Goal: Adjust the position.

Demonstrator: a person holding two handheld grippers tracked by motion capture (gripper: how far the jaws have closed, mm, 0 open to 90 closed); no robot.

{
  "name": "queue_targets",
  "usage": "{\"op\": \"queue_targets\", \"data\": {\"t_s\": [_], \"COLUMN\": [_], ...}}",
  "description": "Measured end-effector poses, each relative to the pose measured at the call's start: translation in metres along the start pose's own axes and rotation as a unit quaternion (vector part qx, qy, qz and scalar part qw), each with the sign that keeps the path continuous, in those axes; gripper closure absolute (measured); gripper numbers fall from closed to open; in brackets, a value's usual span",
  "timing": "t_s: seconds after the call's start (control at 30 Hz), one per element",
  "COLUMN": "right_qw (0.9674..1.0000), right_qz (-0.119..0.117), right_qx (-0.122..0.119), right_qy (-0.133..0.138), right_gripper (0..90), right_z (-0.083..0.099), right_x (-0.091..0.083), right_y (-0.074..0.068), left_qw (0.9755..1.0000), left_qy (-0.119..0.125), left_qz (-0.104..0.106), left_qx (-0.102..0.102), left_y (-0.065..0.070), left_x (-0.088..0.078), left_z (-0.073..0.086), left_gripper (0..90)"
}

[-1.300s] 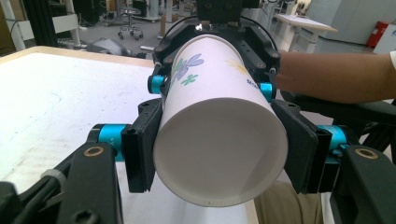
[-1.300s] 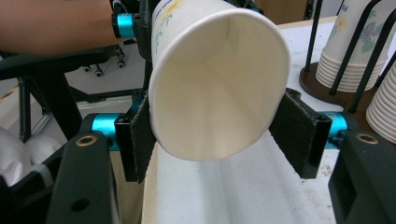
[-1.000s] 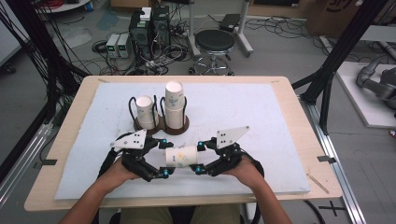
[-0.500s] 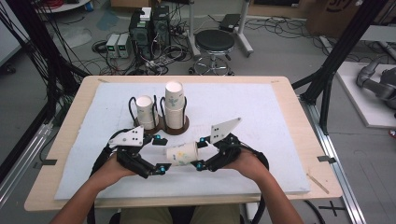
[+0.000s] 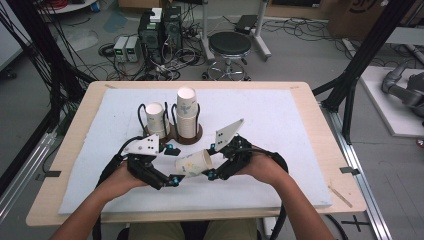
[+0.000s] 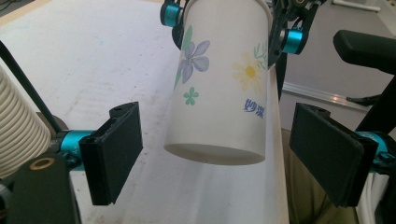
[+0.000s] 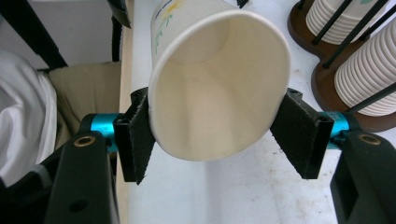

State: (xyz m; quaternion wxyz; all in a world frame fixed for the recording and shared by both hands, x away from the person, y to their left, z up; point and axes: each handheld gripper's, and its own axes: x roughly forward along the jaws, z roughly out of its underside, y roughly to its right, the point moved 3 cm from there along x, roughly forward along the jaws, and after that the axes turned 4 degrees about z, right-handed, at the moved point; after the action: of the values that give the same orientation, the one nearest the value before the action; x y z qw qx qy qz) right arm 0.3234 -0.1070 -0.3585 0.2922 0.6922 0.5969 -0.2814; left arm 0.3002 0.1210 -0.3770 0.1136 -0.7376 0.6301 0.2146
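White foam board (image 5: 280, 125) covers the wooden table, with cables, power boxes and a stool on the floor at the top of the high view. Upper left of centre on the board stands a dark wooden cup holder (image 5: 187, 136) with two stacks of paper cups (image 5: 186, 112) inside wire posts. Below it, near frame centre, a single flowered paper cup (image 5: 194, 163) lies on its side in the air between the left gripper (image 5: 169, 166) and the right gripper (image 5: 212, 161). Left gripper view: the cup (image 6: 222, 79) hangs from the top of the frame, base toward the camera; this gripper's own jaws stand wide apart at lower left and lower right, clear of the cup wall. The far gripper's teal-capped jaws flank the rim end at the top. Right gripper view: the cup mouth (image 7: 219, 88) faces the camera at centre, squeezed slightly oval, with both pads (image 7: 135, 135) pressed on its rim sides; the jaws have just been opening a little, yet the cup is between them and held. Holder and stacks (image 7: 359, 74) sit at upper right. Judgement: one cup is separated and lifted; the hand-over or placing of it is not yet done, since the left jaws have not closed.
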Motion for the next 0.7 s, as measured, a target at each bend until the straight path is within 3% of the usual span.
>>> {"op": "queue_targets", "data": {"t_s": [0.23,0.53,0.7], "right_qw": [0.9988,0.9943,0.9931], "right_qz": [0.003,0.004,0.004], "right_qx": [-0.021,-0.049,-0.054], "right_qy": [-0.044,-0.095,-0.104], "right_gripper": [34.9,34.8,34.9], "right_z": [-0.011,-0.021,-0.025], "right_x": [0.003,0.006,0.006], "right_y": [-0.001,-0.002,-0.003], "left_qw": [0.9997,0.9988,0.9984], "left_qy": [-0.022,-0.046,-0.053], "left_qz": [-0.001,0.004,0.006], "left_qx": [0.010,0.018,0.020], "left_y": [0.000,0.000,0.001], "left_x": [0.002,0.006,0.008], "left_z": [-0.003,-0.004,-0.005], "left_gripper": [18.1,19.3,19.5]}}
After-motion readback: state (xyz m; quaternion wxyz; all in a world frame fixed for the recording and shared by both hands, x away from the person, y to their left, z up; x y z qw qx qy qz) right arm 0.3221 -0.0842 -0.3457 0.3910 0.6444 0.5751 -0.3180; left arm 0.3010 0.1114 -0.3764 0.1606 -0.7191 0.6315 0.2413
